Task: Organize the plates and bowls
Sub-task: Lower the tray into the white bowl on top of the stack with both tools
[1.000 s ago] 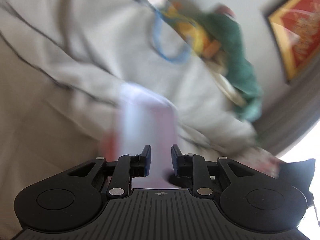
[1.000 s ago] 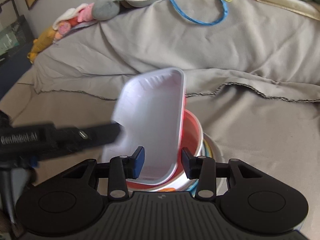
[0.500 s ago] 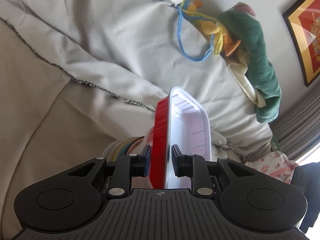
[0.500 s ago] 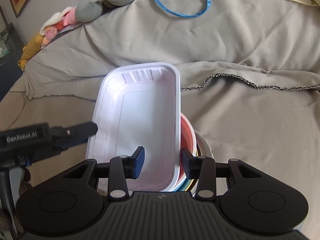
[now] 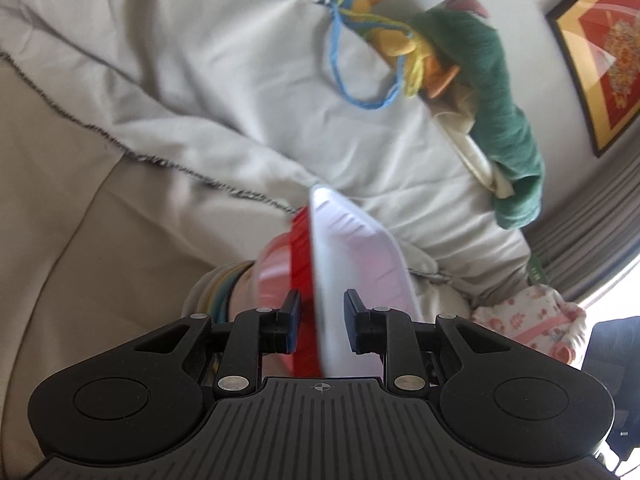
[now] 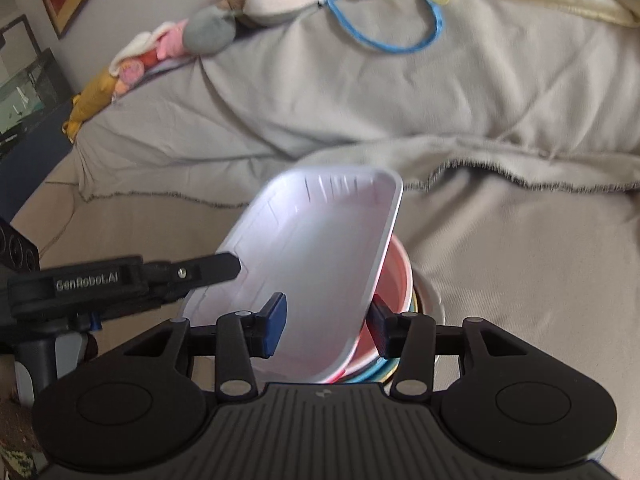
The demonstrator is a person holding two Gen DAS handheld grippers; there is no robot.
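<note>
A rectangular tray, white inside (image 6: 320, 248) and red outside (image 5: 302, 248), is tilted over a stack of coloured bowls and plates (image 6: 394, 280) on a sofa. In the left wrist view the tray's rim runs between the fingers of my left gripper (image 5: 319, 322), whose jaws stand slightly apart around it. That gripper also shows in the right wrist view (image 6: 208, 270) at the tray's left edge. My right gripper (image 6: 326, 326) is open, its fingers on either side of the tray's near end.
A grey blanket (image 6: 460, 92) covers the sofa back. Soft toys (image 6: 224, 28), a blue cord (image 6: 400, 40) and a green cloth (image 5: 504, 120) lie along the top. A framed picture (image 5: 600, 52) hangs on the wall.
The tray has tipped from lying nearly flat over the stack to standing more on edge, leaning right. My left gripper's jaws have widened a little. The right gripper stays open in place.
</note>
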